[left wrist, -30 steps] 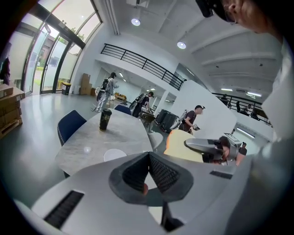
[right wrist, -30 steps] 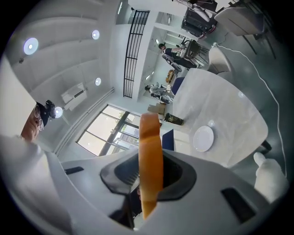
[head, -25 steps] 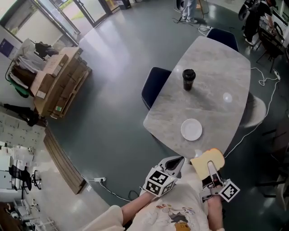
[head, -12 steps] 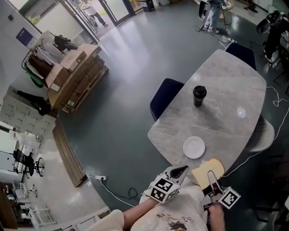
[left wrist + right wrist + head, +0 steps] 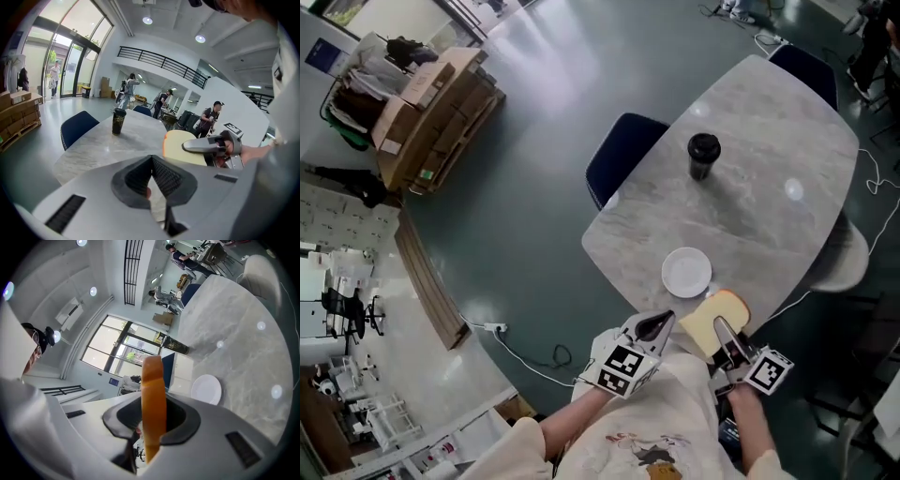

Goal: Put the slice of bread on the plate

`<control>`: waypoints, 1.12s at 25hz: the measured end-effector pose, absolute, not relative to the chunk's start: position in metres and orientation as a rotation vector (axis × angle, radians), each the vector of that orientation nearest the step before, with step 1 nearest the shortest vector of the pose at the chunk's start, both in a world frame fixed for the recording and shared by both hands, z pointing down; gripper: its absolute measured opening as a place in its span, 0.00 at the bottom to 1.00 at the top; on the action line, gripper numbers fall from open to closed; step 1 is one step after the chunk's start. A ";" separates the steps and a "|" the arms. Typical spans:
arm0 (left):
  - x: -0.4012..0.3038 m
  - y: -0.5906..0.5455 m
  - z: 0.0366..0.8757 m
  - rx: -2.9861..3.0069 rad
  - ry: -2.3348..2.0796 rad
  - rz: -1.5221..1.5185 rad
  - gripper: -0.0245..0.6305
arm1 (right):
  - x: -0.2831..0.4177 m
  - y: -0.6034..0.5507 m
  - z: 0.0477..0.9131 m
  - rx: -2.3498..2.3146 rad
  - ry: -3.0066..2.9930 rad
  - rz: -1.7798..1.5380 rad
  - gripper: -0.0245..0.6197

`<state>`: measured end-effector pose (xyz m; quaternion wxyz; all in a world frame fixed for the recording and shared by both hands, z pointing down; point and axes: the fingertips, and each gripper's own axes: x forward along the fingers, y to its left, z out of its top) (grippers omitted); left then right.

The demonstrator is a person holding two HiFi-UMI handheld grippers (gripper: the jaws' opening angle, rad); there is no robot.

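1. Gripping the slice of bread (image 5: 712,317) by its near edge, the right gripper (image 5: 724,336) has its jaws narrowed onto it. Most of the slice juts forward, free to be laid flat.
2. The slice hangs in the air at the near edge of the table (image 5: 769,112), just short of the white plate (image 5: 686,272) and not yet over it. The plate is bare.
3. The left gripper (image 5: 654,326) hovers beside it, jaws pressed together on nothing. It is probably kept aside because one tool suffices.
4. A black cup (image 5: 703,156) stands well apart, farther up the table, and is no obstacle.
5. The carry seems nearly done. What remains is moving the slice over the plate, lowering it and letting go.
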<state>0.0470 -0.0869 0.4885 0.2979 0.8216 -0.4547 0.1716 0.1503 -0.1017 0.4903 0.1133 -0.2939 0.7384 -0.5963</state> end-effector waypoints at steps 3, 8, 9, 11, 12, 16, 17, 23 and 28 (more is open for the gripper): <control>0.040 -0.097 0.493 2.149 -1.237 0.468 0.05 | 0.145 -0.113 0.500 -0.898 2.179 -1.813 0.18; 0.028 -0.102 0.515 2.085 -1.257 0.465 0.05 | 0.137 -0.127 0.536 -0.946 2.257 -1.898 0.18; 0.025 -0.103 0.525 2.071 -1.261 0.470 0.05 | 0.134 -0.130 0.545 -0.940 2.268 -1.914 0.18; 0.023 -0.105 0.542 2.046 -1.267 0.480 0.05 | 0.129 -0.134 0.560 -0.910 2.271 -1.950 0.18; 0.022 -0.106 0.549 2.036 -1.271 0.485 0.05 | 0.127 -0.136 0.567 -0.900 2.273 -1.966 0.18; 0.018 -0.111 0.576 2.015 -1.295 0.498 0.05 | 0.122 -0.140 0.595 -0.909 2.294 -2.006 0.18; 0.017 -0.113 0.582 2.012 -1.300 0.503 0.05 | 0.120 -0.141 0.601 -0.902 2.290 -2.017 0.18; 0.001 -0.123 0.613 1.968 -1.329 0.517 0.05 | 0.110 -0.154 0.635 -0.967 2.328 -2.050 0.18; -0.010 -0.129 0.630 1.951 -1.343 0.520 0.05 | 0.086 -0.163 0.660 -0.963 2.262 -2.118 0.18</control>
